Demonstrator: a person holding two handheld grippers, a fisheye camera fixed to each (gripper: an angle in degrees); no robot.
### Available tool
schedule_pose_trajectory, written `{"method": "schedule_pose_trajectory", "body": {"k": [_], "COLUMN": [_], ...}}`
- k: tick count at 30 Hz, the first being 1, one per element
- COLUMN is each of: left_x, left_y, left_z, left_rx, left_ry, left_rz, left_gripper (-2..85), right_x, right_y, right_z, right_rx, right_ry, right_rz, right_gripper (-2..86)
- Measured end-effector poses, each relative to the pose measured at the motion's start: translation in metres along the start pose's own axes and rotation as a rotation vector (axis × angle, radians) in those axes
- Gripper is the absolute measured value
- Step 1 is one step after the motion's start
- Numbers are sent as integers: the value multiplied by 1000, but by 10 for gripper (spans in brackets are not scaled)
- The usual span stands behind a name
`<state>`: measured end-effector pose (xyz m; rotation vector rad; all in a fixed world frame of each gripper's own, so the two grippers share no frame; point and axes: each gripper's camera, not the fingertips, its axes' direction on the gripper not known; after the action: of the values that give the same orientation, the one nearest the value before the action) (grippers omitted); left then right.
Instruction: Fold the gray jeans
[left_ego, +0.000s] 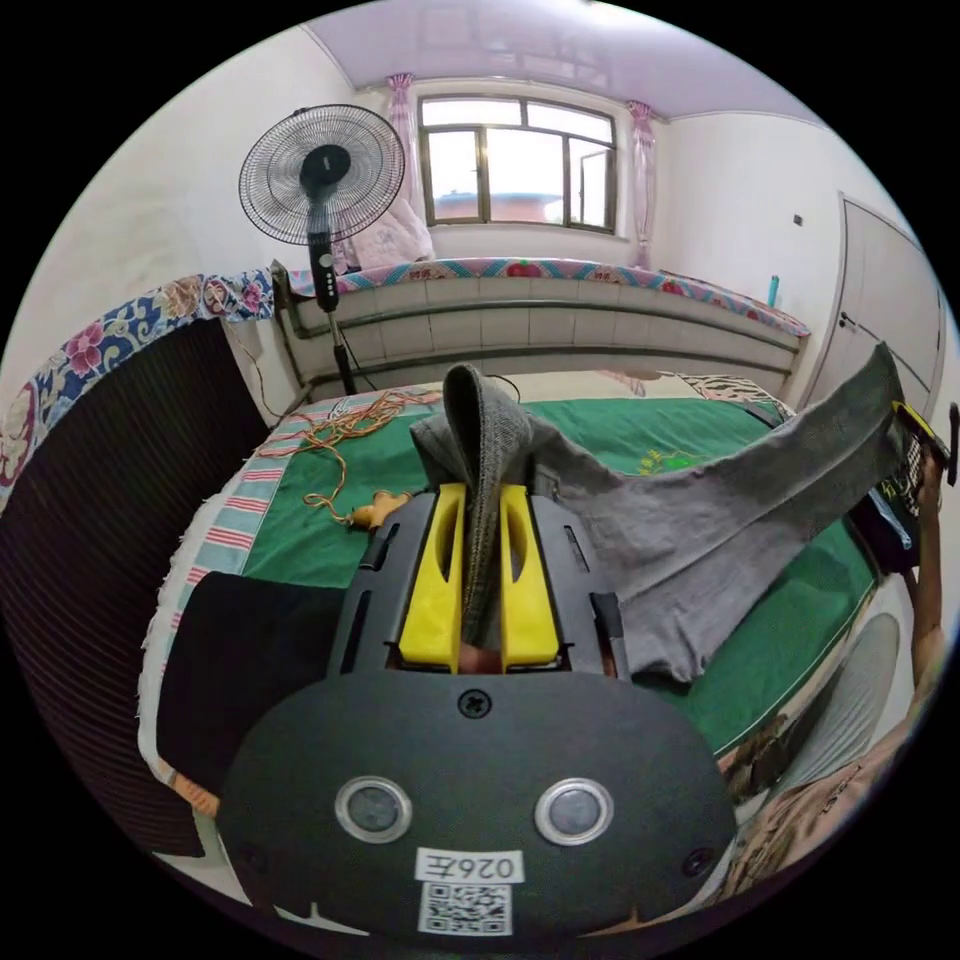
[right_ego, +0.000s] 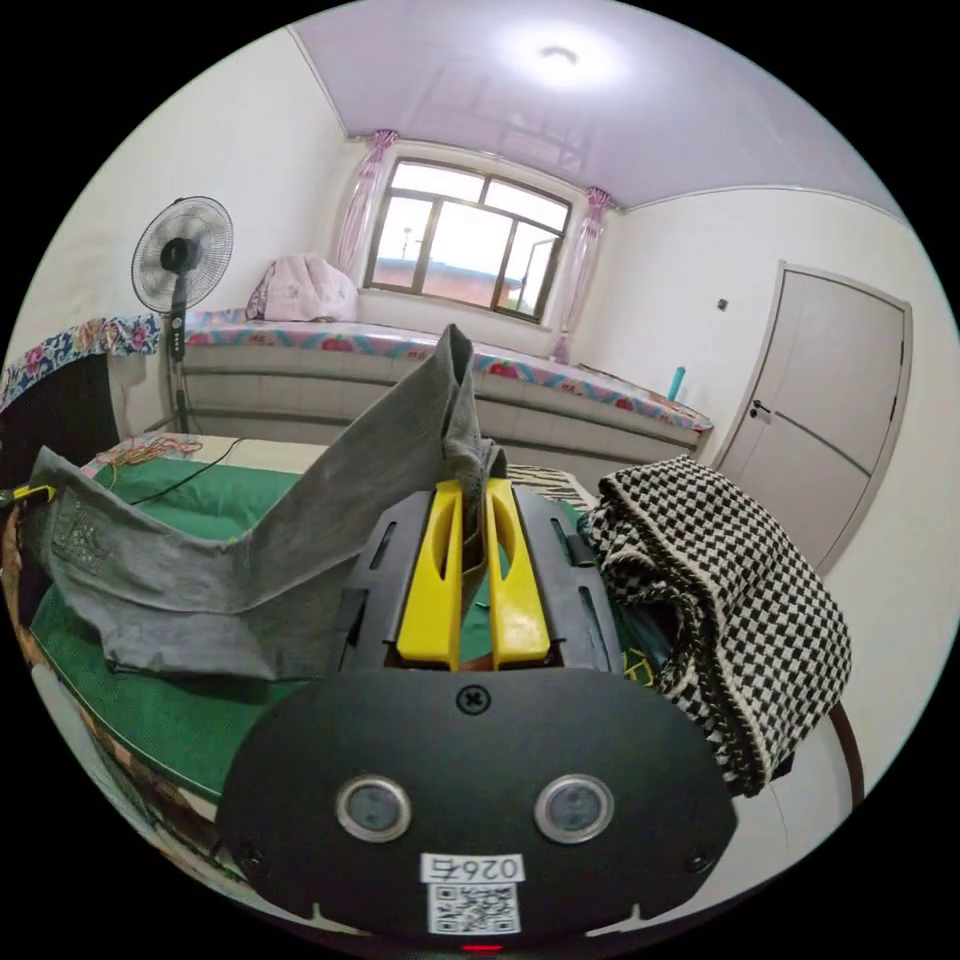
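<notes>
Slippage is the main risk: the gray jeans (left_ego: 690, 530) hang stretched across the middle of both views above the green cover (left_ego: 760, 640), each end pinched by little cloth. The left claw (left_ego: 478, 520) is clamped on one end, the right claw (right_ego: 472, 545) on the other. A sagging middle could fold crooked. No containers are visible.
</notes>
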<state>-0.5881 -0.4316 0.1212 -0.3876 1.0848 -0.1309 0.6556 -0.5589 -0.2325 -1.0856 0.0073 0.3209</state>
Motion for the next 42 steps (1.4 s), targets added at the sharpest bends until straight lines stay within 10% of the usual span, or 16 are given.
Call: {"method": "schedule_pose_trajectory", "body": {"k": [9,23,28,42], "left_x": [-95,-129,-112,-160], "left_y": [-11,-23,-29,-2], "left_z": [124,148,170,81], "left_rx": [-339,-258,-391,-113], "left_ry": [-71,267,-105,301], "left_rz": [-262,-305,-183,-197], "left_gripper": [117,215,70,-6], "right_x": [70,77,76,164], "right_y": [35,49,70,69], "right_z": [204,275,347,244], "right_rx": [-621,-508,-704,-335], "right_ry": [-21,-332,-371,-594], "right_rz": [8,68,133,255], "right_gripper": [24,98,96,-13]}}
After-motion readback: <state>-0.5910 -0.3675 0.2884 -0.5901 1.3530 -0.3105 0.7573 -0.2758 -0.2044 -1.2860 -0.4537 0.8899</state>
